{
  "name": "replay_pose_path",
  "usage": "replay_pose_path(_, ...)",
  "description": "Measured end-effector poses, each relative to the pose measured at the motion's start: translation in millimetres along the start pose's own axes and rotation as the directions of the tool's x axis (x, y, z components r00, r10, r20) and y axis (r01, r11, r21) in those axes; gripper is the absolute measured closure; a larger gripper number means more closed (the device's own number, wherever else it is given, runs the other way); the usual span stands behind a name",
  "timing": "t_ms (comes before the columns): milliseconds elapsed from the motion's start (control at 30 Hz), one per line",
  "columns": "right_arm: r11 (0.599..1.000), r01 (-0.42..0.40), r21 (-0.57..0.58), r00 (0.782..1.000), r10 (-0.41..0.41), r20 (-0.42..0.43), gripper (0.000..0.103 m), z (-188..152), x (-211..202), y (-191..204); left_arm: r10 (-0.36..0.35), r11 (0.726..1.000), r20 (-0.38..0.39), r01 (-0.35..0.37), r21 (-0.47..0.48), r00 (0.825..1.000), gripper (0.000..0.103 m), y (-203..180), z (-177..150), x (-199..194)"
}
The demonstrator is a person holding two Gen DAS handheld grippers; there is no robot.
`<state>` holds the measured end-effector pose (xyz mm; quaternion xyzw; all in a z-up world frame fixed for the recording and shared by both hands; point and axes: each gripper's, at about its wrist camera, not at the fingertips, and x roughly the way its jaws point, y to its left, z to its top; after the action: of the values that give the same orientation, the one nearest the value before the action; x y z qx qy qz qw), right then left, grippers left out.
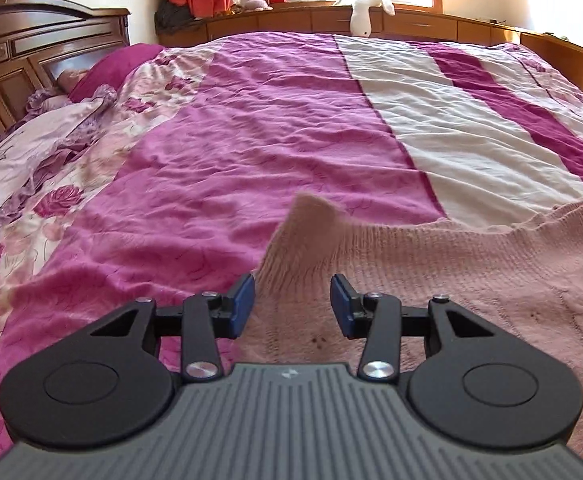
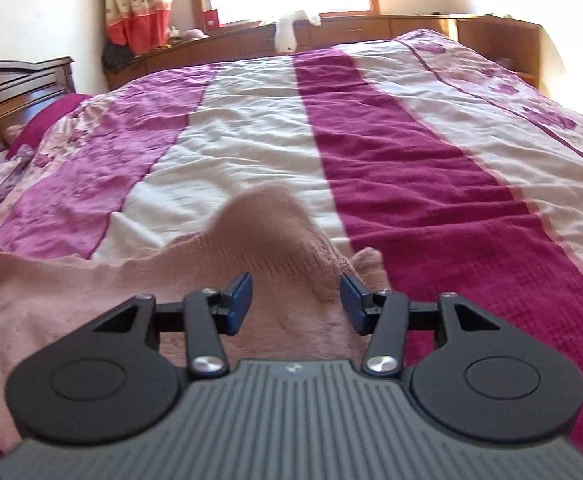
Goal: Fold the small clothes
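Both hand-held grippers stand with their blue-padded fingers spread wide and nothing between them. Seen from the left wrist, the left hand-held gripper hovers over the left part of a pink knitted sweater that lies on the bed, and a raised, pointed corner of the knit stands just ahead of the gap between its fingers; whether the pads touch the cloth I cannot tell. Seen from the right wrist, the right hand-held gripper sits over the right part of the same sweater, with a rounded hump of the knit rising just beyond its fingers. The garment spreads across the near side of the bed, over a bedspread of magenta, pink and white bands. A dark wooden headboard stands at the far left, and a white plush toy rests on the wooden ledge below the window.
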<state>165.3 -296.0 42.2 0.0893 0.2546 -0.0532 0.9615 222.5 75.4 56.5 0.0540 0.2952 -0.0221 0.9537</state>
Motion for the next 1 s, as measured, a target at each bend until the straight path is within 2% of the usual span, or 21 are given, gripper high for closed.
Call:
replay_pose_path(167,1.000,0.022,0.011,1.000,-0.022,-0.009,0.052,-5.4,-0.9,-9.1,0.010,1.000,-0.015,-0.010,-0.012,1.000,0.052,5.2,0.5,2.3)
replay_pose_path(333,0.999,0.018,0.033,1.000,-0.018,-0.016,0.052,-9.5,-9.2,-15.1,-0.014,1.000,-0.025,0.014,0.004,1.000,0.052,3.3,-5.4,-12.5)
replay_pose_path(500,0.999,0.026,0.045,1.000,-0.026,-0.018,0.052,-15.9,-26.1,-23.0,-0.037,0.999,-0.079,0.038,0.009,0.996,0.051,1.7,-15.9,-36.2)
replay_pose_path(567,0.997,0.028,0.071,0.999,-0.027,-0.023,0.051,-21.8,-35.2,-29.7,-0.029,1.000,-0.102,0.030,0.010,0.994,0.046,1.9,-21.3,-45.4)
replay_pose_path(667,0.992,0.022,0.125,0.999,-0.018,-0.033,0.039,-31.5,-46.8,-40.6,-0.020,1.000,-0.116,0.021,0.006,0.993,0.038,2.4,-30.0,-59.4)
replay_pose_path(833,0.973,-0.037,0.229,0.996,0.053,-0.066,0.037,-45.6,-55.8,-56.5,-0.017,1.000,-0.158,0.012,-0.029,0.987,0.031,2.0,-42.8,-77.3)
replay_pose_path(1000,0.911,-0.124,0.394,0.983,0.167,-0.079,0.036,-61.8,-50.7,-67.6,-0.023,0.998,-0.185,0.011,-0.064,0.982,0.029,-1.8,-53.4,-92.2)
